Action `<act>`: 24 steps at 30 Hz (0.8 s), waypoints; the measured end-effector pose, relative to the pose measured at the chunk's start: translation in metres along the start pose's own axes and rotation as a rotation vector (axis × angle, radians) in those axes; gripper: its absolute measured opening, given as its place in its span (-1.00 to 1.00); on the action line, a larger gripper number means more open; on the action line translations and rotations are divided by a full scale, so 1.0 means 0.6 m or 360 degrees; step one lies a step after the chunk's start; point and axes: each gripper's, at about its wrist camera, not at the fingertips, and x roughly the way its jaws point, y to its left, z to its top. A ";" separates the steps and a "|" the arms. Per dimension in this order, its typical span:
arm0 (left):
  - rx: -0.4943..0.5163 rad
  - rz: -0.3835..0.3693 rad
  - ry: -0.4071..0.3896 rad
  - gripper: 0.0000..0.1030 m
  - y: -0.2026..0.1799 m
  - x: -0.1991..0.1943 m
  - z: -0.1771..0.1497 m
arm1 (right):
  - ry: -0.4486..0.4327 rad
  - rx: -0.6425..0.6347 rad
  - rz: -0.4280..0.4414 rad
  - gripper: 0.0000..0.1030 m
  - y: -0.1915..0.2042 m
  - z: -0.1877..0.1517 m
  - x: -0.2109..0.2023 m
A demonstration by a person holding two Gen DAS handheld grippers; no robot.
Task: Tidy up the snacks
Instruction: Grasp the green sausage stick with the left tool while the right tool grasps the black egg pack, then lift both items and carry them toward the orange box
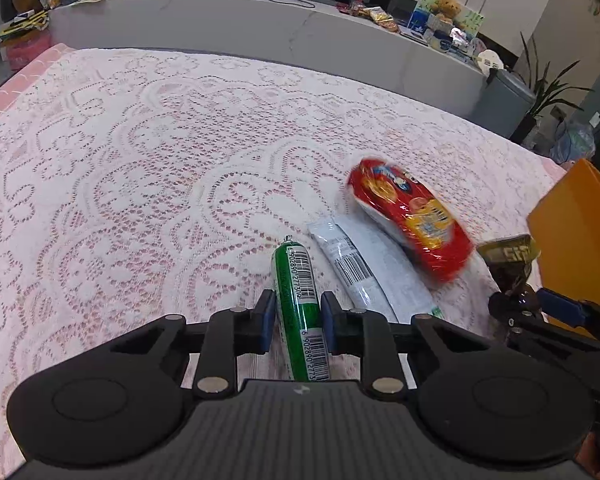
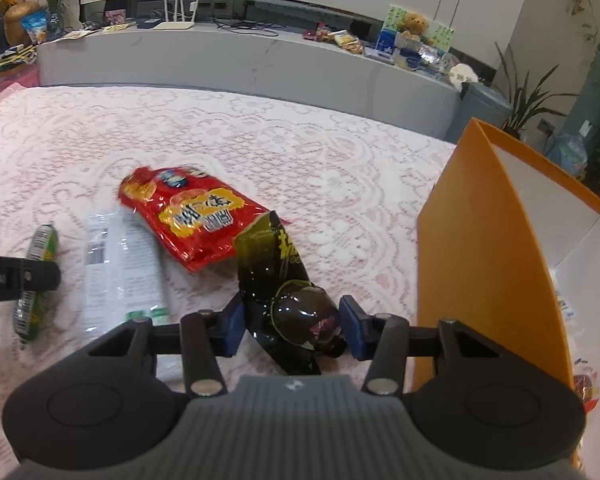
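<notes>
My left gripper (image 1: 298,316) is shut on a green sausage stick (image 1: 300,304) with barcodes, lying on the lace cloth. It also shows in the right wrist view (image 2: 34,280). My right gripper (image 2: 292,326) is shut on a black snack packet (image 2: 284,292); the packet also shows in the left wrist view (image 1: 508,256). A white packet (image 1: 364,264) (image 2: 120,264) and a red snack bag (image 1: 412,220) (image 2: 196,216) lie between the two grippers.
An orange box (image 2: 480,240) with a white inside stands open at the right, close to my right gripper; it also shows in the left wrist view (image 1: 576,236). The pink lace-covered table (image 1: 140,160) stretches left and back. A grey counter (image 2: 260,60) with clutter runs behind.
</notes>
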 end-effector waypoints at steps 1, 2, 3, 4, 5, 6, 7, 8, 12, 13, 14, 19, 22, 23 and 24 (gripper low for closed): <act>0.0001 -0.0009 -0.0002 -0.49 0.001 -0.007 -0.003 | -0.0009 -0.0004 0.0008 -0.11 0.001 -0.001 -0.007; 0.0002 -0.0015 -0.0003 -0.49 0.001 -0.013 -0.006 | -0.0016 -0.0006 0.0019 -0.11 0.002 -0.002 -0.014; 0.0004 -0.0024 -0.0004 -0.49 0.001 -0.020 -0.008 | -0.0023 -0.0003 0.0034 -0.12 0.003 -0.004 -0.022; 0.0006 -0.0032 -0.0005 -0.50 0.001 -0.026 -0.011 | -0.0030 0.0007 0.0058 -0.13 0.004 -0.005 -0.032; 0.0002 -0.0040 -0.0005 -0.50 0.000 -0.032 -0.015 | -0.0032 0.0016 0.0079 -0.13 0.005 -0.007 -0.041; -0.0003 -0.0054 -0.0005 -0.50 0.000 -0.038 -0.018 | -0.0028 0.0025 0.0101 -0.14 0.006 -0.009 -0.049; -0.0006 -0.0065 -0.0003 -0.50 0.001 -0.043 -0.020 | -0.0023 0.0036 0.0126 -0.15 0.007 -0.012 -0.057; -0.0009 -0.0079 0.0002 -0.50 0.001 -0.049 -0.023 | -0.0016 0.0050 0.0158 -0.15 0.008 -0.017 -0.066; 0.0017 -0.0123 0.0005 -0.50 -0.002 -0.072 -0.043 | 0.0026 0.0121 0.0286 -0.18 0.006 -0.039 -0.100; 0.0018 -0.0134 0.0009 -0.51 -0.002 -0.077 -0.048 | 0.0035 0.0138 0.0305 -0.18 0.005 -0.046 -0.109; 0.0018 -0.0144 0.0017 -0.51 -0.003 -0.082 -0.053 | 0.0044 0.0157 0.0323 -0.19 0.003 -0.053 -0.116; 0.0056 -0.0151 0.0036 -0.51 -0.012 -0.098 -0.076 | 0.0087 0.0228 0.0373 -0.23 -0.009 -0.085 -0.144; 0.0083 -0.0167 0.0051 -0.51 -0.019 -0.106 -0.090 | 0.0102 0.0259 0.0395 -0.25 -0.017 -0.099 -0.155; 0.0088 -0.0175 0.0059 -0.51 -0.020 -0.108 -0.095 | 0.0109 0.0263 0.0398 -0.25 -0.018 -0.104 -0.158; 0.0090 -0.0184 0.0067 -0.51 -0.021 -0.109 -0.100 | 0.0113 0.0252 0.0400 -0.25 -0.018 -0.108 -0.160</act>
